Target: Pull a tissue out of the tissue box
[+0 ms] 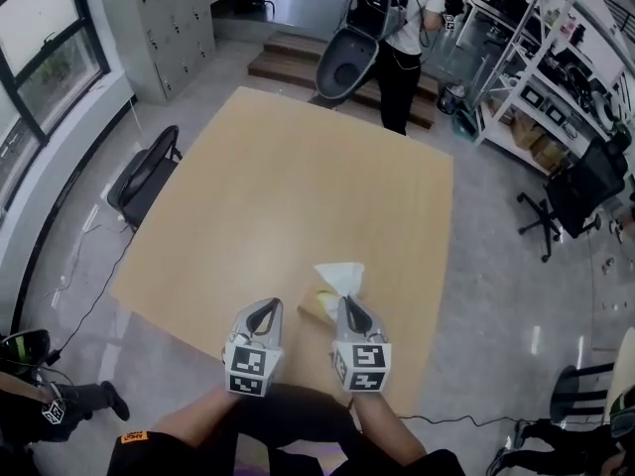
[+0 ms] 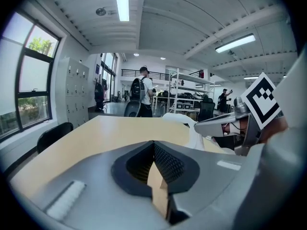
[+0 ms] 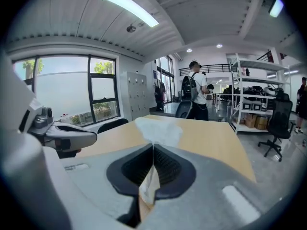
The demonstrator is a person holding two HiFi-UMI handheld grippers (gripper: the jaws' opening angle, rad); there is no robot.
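- worktop (image 1: 298,186): pale wood, fills centre of head view.
- tissue (image 1: 339,277): white, standing up, lower centre, nr worktop's front edge.
- tissue box (image 1: 323,303): yellowish, just under tissue, mostly hidden.
- R hand-held gripper (image 1: 347,302): jaws closed, pinching tissue's lower part.
- L hand-held gripper (image 1: 265,307): lower centre-left, beside R one; jaws together, nothing betw. them.
- person w/ backpack (image 1: 402,28): top of frame, beyond worktop.

You're in a lab/workshop: metal shelving (image 1: 541,72) w/ gear, lockers (image 1: 174,23), office chairs (image 1: 580,191), big wooden table (image 1: 298,186).
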